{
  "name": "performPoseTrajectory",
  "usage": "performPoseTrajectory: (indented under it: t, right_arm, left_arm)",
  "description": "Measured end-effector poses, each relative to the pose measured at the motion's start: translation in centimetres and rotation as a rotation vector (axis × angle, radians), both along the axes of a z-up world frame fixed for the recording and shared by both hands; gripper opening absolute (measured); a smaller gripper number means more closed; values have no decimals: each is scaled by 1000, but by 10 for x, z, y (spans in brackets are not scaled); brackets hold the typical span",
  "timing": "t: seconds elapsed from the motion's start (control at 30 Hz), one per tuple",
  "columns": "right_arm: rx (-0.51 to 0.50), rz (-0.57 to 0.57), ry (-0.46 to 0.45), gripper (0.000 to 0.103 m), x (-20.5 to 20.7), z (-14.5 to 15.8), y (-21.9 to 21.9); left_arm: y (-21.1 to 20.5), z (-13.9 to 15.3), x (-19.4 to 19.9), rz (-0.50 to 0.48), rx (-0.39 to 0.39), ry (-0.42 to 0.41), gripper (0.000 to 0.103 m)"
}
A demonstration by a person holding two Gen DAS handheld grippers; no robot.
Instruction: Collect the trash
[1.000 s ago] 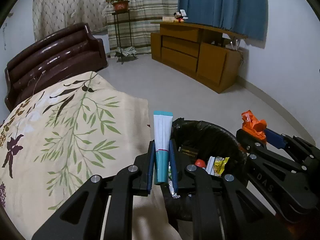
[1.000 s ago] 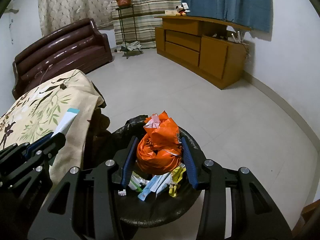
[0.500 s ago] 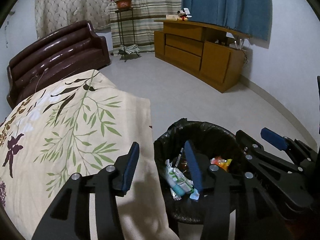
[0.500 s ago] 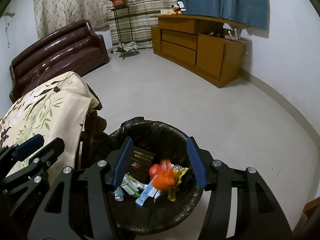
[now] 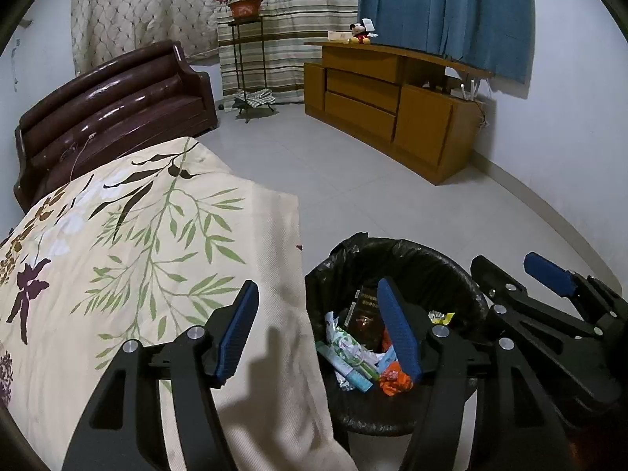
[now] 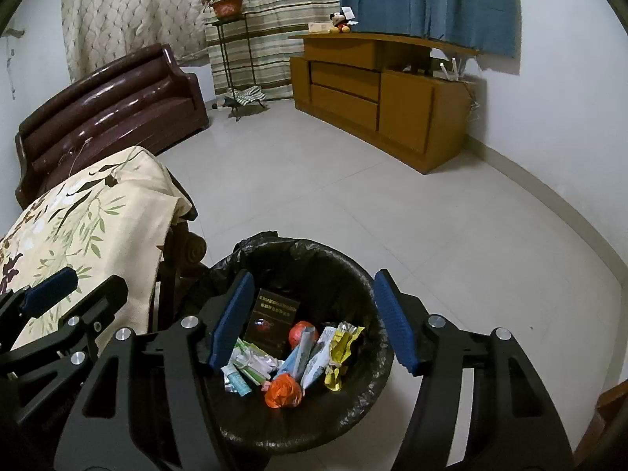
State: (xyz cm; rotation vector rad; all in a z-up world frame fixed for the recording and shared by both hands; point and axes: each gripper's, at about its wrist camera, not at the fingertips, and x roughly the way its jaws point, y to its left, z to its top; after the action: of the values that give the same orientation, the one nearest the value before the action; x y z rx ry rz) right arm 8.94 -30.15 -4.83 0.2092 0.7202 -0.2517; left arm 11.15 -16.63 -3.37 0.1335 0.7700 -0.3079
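A black-lined trash bin (image 6: 353,267) stands on the floor beside the table; it also shows in the left wrist view (image 5: 443,263). Inside lie an orange wrapper (image 6: 283,390), a teal and white tube (image 5: 345,369), a dark booklet (image 6: 272,322) and several other wrappers. My right gripper (image 6: 310,322) is open and empty above the bin. My left gripper (image 5: 320,333) is open and empty, over the bin's left rim and the table's edge. The right gripper's fingers (image 5: 549,274) show at the right in the left wrist view.
A table under a cream leaf-print cloth (image 5: 137,235) lies left of the bin. A dark brown sofa (image 5: 114,106) stands behind it. A wooden cabinet (image 5: 392,94) and a plant stand (image 5: 245,51) stand along the far wall. Grey tiled floor (image 6: 353,188) stretches beyond the bin.
Both grippers opened. The tube dropped from the left gripper and the orange wrapper from the right; both now lie in the bin.
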Motion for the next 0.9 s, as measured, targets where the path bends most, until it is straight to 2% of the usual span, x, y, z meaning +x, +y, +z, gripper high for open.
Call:
performPoseTrajectory:
  t: [0.2,0.37,0.9]
  right_arm:
    - [-1,-4,-6,68,-9,5,3]
    - [-6,-3,-15,68,-20,12,12]
    - [-21,35,-51,70,-54,38,42]
  left_arm:
    - [10,5,-8,11,-9,-7,64]
    - [22,14,-17,29,-15,-33,69]
    - [65,39,-60,83,-26,-106,74]
